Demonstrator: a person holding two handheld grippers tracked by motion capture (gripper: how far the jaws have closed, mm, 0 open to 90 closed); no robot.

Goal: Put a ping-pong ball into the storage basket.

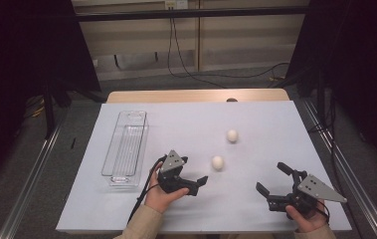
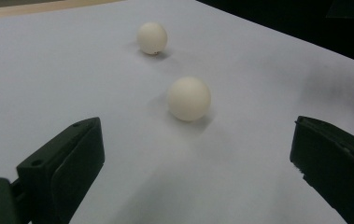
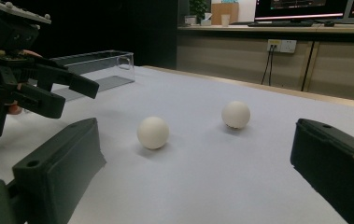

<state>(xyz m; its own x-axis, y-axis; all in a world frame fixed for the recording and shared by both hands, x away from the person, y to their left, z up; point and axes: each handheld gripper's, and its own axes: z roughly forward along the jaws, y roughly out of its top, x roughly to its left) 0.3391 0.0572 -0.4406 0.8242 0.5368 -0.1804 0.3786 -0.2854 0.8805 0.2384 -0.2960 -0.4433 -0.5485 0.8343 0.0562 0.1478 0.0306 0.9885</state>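
The surface (image 1: 275,119) is covered with a white sheet, and a strip of light wood shows along its far edge. Two white balls lie on it, well apart from each other: the nearer ball (image 1: 217,163) and the farther ball (image 1: 232,135). A clear plastic tray (image 1: 125,148) stands near the left edge, with its long side pointing away from the person.

no legible text, label, brand, number or sign anywhere. blurred coloured lines on the monitor screens (image 3: 305,5) at the far desk in the right gripper view, too small to read. nothing printed on the white balls, the clear tray, the table sheet or the grippers' grey plates.
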